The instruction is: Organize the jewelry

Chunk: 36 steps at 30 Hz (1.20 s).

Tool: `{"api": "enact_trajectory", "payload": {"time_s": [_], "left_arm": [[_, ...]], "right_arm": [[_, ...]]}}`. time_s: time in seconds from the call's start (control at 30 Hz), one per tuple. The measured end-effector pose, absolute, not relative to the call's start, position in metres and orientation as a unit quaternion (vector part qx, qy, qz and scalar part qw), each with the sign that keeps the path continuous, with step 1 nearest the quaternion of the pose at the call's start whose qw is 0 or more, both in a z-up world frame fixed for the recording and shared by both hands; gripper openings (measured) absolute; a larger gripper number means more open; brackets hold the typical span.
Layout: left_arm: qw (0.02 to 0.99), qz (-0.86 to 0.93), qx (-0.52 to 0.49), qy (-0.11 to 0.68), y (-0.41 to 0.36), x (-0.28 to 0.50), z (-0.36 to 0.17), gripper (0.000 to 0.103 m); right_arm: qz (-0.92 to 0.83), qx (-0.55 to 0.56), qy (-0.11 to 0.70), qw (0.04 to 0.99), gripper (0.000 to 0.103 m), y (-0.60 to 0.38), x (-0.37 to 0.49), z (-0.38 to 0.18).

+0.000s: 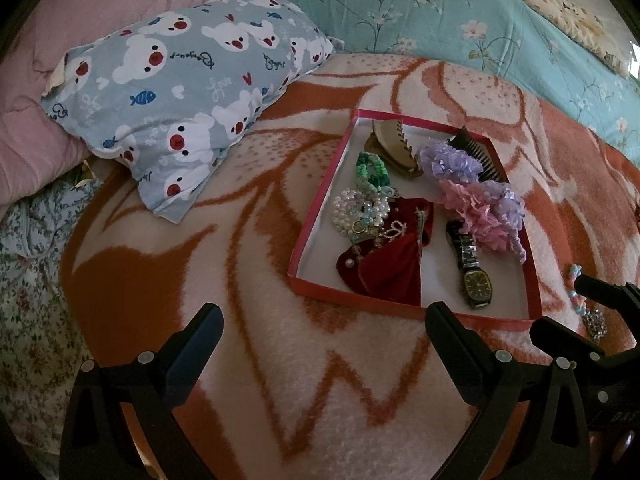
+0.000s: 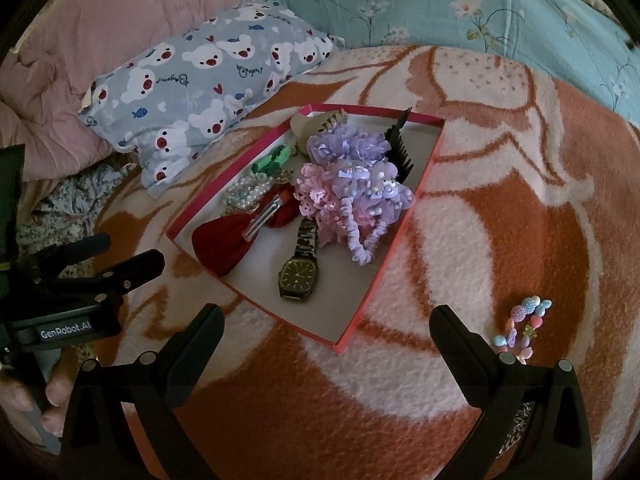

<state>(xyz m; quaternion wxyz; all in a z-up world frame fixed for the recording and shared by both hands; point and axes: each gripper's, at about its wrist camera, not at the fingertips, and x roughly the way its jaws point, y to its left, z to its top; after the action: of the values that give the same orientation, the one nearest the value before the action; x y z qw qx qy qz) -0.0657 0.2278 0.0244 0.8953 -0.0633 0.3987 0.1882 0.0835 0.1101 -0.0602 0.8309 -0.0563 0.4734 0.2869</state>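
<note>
Both tongs apart, empty: my left gripper (image 1: 324, 328), my right gripper (image 2: 326, 328). Red box (image 2: 400, 252) frame centre (already crowded). Pastel bead bracelet (image 2: 522, 330) loose, lower right. Approach low, pinch beads, avoid blanket (image 2: 520, 220) fuzz.

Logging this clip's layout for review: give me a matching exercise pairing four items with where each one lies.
Items:
1. wristwatch
2. beaded bracelet
3. black comb
4. bear-print pillow

Places:
A. on the blanket, outside the red box
B. far corner of the box, behind the purple scrunchie
C. near end of the box, face up
D. beyond the box, toward the left

Pairs: 1-C, 2-A, 3-B, 4-D
</note>
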Motion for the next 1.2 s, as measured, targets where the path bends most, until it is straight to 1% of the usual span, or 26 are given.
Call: {"api": "enact_trajectory", "payload": {"time_s": [1.2], "left_arm": [[0.893, 0.191, -0.067, 0.402, 0.2289, -0.0669, 0.0221, 0.102]], "right_arm": [[0.292, -0.046, 0.472, 0.831, 0.103, 0.1113, 0.0796, -0.0572]]}}
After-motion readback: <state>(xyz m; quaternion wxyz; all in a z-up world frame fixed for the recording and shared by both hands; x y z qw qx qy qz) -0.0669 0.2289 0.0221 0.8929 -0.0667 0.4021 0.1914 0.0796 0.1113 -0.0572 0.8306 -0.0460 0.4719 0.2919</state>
